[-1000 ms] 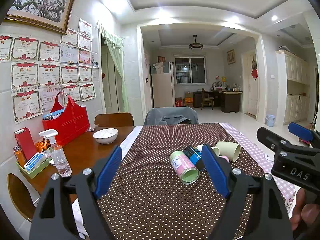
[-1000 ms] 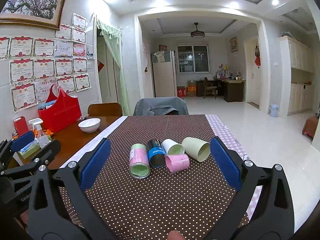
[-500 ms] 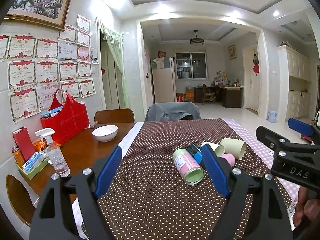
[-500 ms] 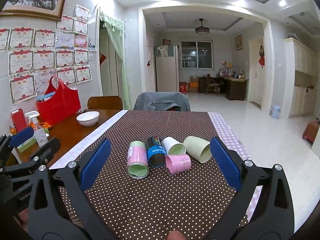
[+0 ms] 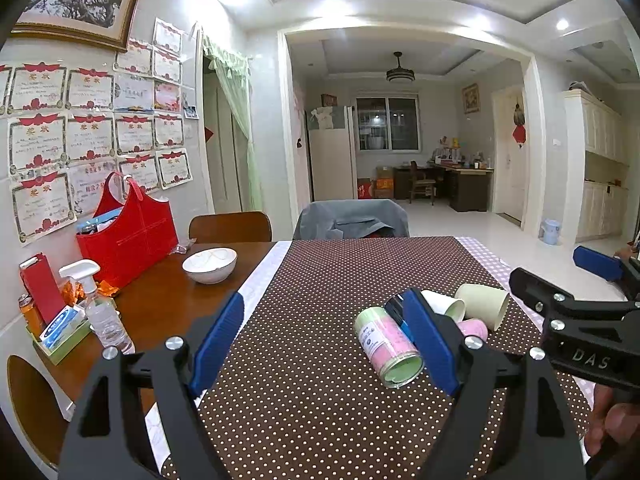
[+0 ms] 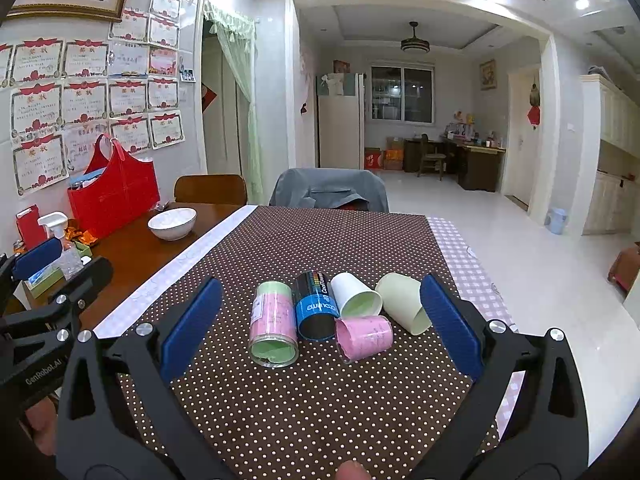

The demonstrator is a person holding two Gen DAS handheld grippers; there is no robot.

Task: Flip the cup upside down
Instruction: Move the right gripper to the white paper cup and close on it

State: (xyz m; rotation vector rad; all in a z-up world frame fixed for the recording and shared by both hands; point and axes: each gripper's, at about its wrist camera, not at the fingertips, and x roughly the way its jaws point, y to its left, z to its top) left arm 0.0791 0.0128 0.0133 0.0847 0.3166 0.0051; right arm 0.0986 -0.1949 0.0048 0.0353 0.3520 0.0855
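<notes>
Five cups lie on their sides on the dotted tablecloth (image 6: 320,420), clustered ahead of the right gripper (image 6: 322,322), whose jaws stand spread and empty. The left gripper (image 5: 326,340) is likewise released, the cluster off its right jaw. Counted: one pink-and-green cup (image 6: 273,322), one black-and-blue cup (image 6: 315,306), one white cup (image 6: 355,295), one pink cup (image 6: 364,338), one pale green cup (image 6: 402,307). A sound start would be closing squarely across one cup's wall, likely an outer one, without nudging its neighbours into a roll.
</notes>
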